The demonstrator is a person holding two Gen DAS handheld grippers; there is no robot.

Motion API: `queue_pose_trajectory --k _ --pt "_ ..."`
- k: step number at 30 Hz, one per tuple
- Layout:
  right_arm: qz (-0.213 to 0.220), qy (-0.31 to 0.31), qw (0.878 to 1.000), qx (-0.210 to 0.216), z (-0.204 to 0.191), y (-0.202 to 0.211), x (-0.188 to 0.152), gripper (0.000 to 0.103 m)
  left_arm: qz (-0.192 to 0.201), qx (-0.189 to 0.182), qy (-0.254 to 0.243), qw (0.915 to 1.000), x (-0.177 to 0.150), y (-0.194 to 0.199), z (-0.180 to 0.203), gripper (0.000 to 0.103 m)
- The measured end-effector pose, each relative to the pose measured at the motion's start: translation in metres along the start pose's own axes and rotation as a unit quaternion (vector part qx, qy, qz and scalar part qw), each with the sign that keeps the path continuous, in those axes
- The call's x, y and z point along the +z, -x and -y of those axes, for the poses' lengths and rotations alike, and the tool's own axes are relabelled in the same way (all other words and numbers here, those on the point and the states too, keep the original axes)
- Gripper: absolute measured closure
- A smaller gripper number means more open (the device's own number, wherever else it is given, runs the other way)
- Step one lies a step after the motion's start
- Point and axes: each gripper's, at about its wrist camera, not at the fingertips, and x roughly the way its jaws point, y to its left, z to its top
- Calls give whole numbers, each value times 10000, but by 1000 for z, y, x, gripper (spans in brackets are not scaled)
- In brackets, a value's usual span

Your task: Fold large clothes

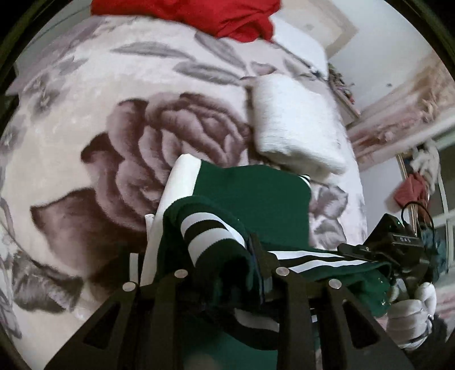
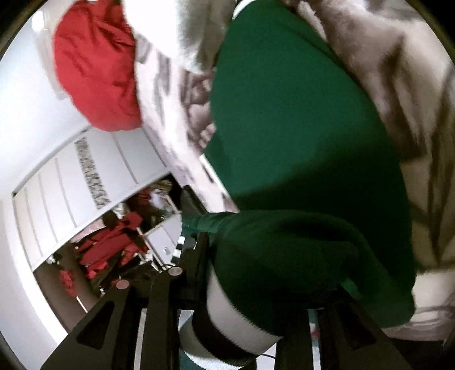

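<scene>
Other gripper's label read "OAS" (blurry). Left gripper (image 1: 227, 256) and right gripper (image 2: 250, 256) each pinched the green sweater (image 1: 256, 199), stretched sideways above the bed (image 1: 85, 113).

A bed, covered by a pale blanket (image 1: 85, 119) printed with large grey-brown roses, carries everything. On it lie a folded white towel (image 1: 295, 136) near the right edge, a crumpled red garment (image 1: 199, 14) at the far end, and a green garment (image 1: 256, 205) with white stripes.
</scene>
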Motion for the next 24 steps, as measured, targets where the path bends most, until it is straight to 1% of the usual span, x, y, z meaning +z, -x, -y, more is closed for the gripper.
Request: queue_pose_trajectory --k 2,4,5,6,7,8,10,12,13,14,15,16,17,19,20,21,23,24 --pt "-136 13 9998 -118 9 -6 15 67 -30 -11 231 9997 6 -2 -4 78" --pt "-319 128 9992 -196 9 -10 26 64 70 -169 406 9990 7 3 -6 74" --pt "-413 221 9987 -214 8 -11 30 59 132 -236 450 9986 9 11 -4 65" --pt "-440 316 9983 -226 11 -13 34 56 334 -351 439 9979 9 17 -4 41" --pt "-453 484 9974 -269 7 -11 37 49 544 -277 378 9974 11 27 -3 26" --pt "-406 653 9965 -323 3 -7 40 40 736 -173 310 9967 13 35 -2 15" --pt "-193 996 9938 -454 -4 1 45 37 996 18 221 9948 16 45 -3 15" --pt "150 1538 9832 -976 -10 20 42 35 1239 520 203 9907 13 49 -6 15" --pt "305 1773 9759 -1238 -13 27 41 34 1324 736 177 9883 9 48 -8 15" --pt "485 2100 9638 -1567 -16 34 38 33 1416 1049 134 9843 1 47 -10 15" --pt "537 2308 9560 -1731 -17 37 35 31 1471 1267 117 9809 -6 44 -13 15" --pt "522 2567 9458 -1918 -16 38 34 28 1468 1373 104 9795 -11 39 -15 15" --pt "463 2789 9362 -2086 -14 36 33 28 1370 1445 93 9799 -19 31 -18 15" --pt "361 3026 9221 -2386 -5 29 40 28 1102 1548 85 9818 -30 11 -23 15" --pt "354 3163 9119 -2590 -2 22 45 28 929 1636 73 9821 -36 -2 -26 15" --pt "340 3283 9053 -2674 1 17 50 28 845 1676 46 9822 -39 -8 -26 15" --pt "225 3404 8987 -2756 5 4 60 28 696 1774 -13 9817 -44 -27 -28 15" --pt "127 3395 8994 -2750 8 -5 67 28 653 1862 -63 9803 -44 -36 -28 15"
